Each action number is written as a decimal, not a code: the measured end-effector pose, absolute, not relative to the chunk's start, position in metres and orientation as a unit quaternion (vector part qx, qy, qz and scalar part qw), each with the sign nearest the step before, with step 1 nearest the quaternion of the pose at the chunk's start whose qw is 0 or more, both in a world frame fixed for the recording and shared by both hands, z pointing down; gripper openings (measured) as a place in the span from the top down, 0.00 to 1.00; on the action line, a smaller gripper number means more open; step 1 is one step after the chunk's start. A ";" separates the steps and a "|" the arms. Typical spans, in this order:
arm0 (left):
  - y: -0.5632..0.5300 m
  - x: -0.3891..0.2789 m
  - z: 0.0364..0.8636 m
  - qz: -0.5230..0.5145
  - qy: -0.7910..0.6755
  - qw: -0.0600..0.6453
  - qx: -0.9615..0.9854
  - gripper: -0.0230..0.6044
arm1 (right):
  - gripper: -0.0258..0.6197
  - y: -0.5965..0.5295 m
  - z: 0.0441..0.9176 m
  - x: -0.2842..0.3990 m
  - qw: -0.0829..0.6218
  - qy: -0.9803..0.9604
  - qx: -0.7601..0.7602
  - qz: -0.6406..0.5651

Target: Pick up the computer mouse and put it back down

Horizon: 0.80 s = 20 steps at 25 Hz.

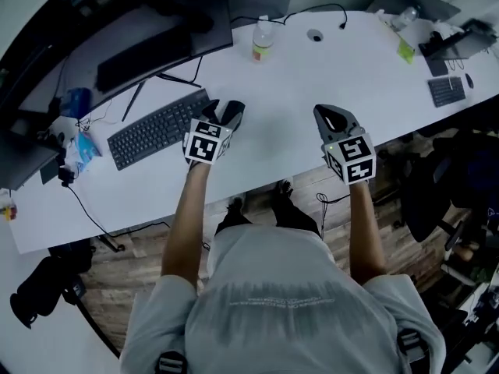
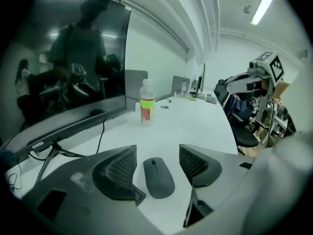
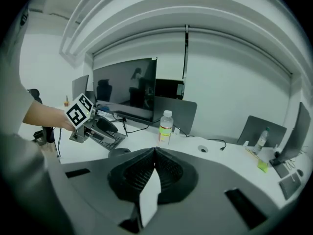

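Mouse (image 2: 159,178) lies lengthwise between the left tool's (image 2: 157,156) parted jaws, lower centre of its view, untouched; right tool (image 3: 155,153), closed and empty, is farther.

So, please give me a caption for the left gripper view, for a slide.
Left gripper, jaws open, straddles the computer mouse on the white desk.

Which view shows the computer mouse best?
The left gripper view: the mouse lies whole on the white desk between the left gripper's open jaws, untouched. The right gripper view shows only a dark sliver of it behind the right gripper's shut jaws; the head view hides it under the left gripper.
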<state>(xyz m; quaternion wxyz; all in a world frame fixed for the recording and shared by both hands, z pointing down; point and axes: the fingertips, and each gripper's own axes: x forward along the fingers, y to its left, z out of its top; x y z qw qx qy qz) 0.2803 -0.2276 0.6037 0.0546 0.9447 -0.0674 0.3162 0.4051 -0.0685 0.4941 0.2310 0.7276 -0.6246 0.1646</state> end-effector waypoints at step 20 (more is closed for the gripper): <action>-0.236 0.286 0.715 0.460 -0.130 0.096 0.873 0.50 | 0.96 -0.103 0.549 0.443 0.241 -0.698 0.643 0.203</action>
